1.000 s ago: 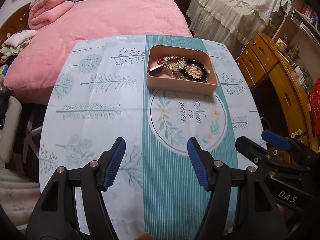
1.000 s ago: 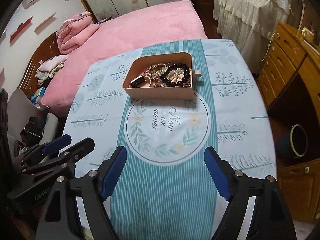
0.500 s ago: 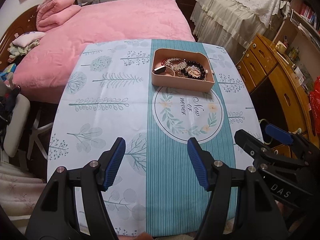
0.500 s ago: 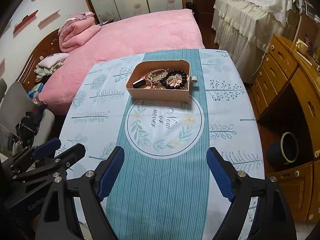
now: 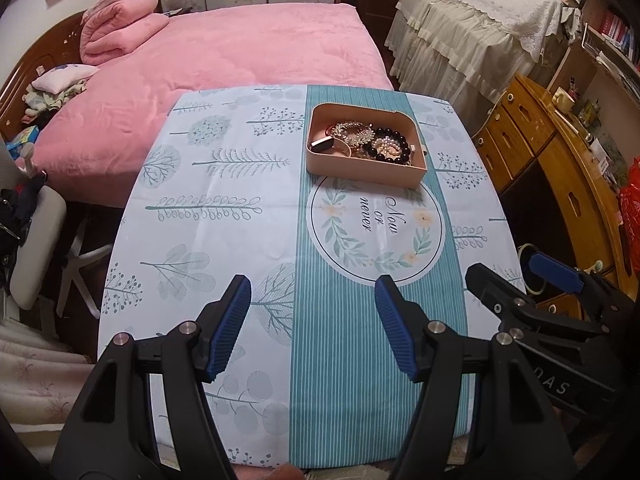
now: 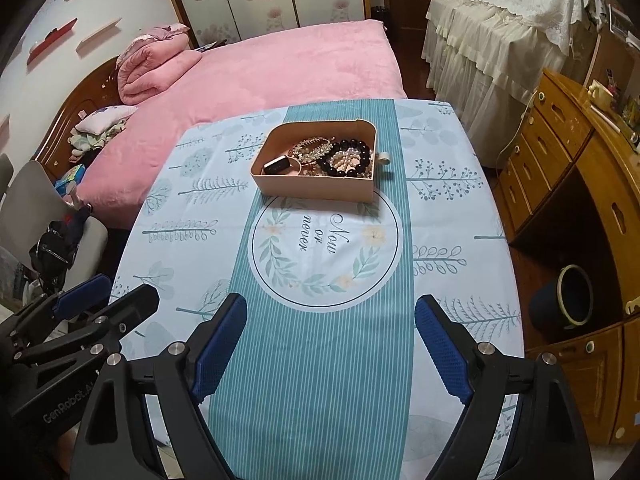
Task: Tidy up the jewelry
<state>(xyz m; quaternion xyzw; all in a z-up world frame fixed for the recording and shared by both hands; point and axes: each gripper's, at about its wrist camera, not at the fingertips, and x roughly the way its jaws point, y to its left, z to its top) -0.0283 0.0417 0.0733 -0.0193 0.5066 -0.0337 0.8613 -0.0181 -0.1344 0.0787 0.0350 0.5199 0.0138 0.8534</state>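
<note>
A pink tray [image 5: 366, 171] [image 6: 316, 189] stands at the far end of the table on the teal stripe. Inside it lie a black bead bracelet [image 5: 394, 149] [image 6: 349, 155], a glittery gold piece [image 5: 352, 130], a pearl strand and a small dark clasp. My left gripper [image 5: 312, 292] hovers open over the near part of the table, nothing between its blue pads. My right gripper [image 6: 331, 312] is open wide beside it, also with nothing in it. Each gripper shows at the edge of the other's view: right gripper [image 5: 520, 276], left gripper [image 6: 108, 294].
The table wears a pale leaf-print cloth [image 5: 220, 200] with a round "Now or never" emblem. A pink bed [image 5: 240, 48] lies beyond it. A wooden dresser [image 5: 560, 160] stands to the right, a chair [image 5: 36, 248] to the left, a dark bucket [image 6: 574, 296] on the floor.
Both grippers have drawn back and up from the table, so the tray looks smaller and farther away. The right jaws have spread a little wider.
</note>
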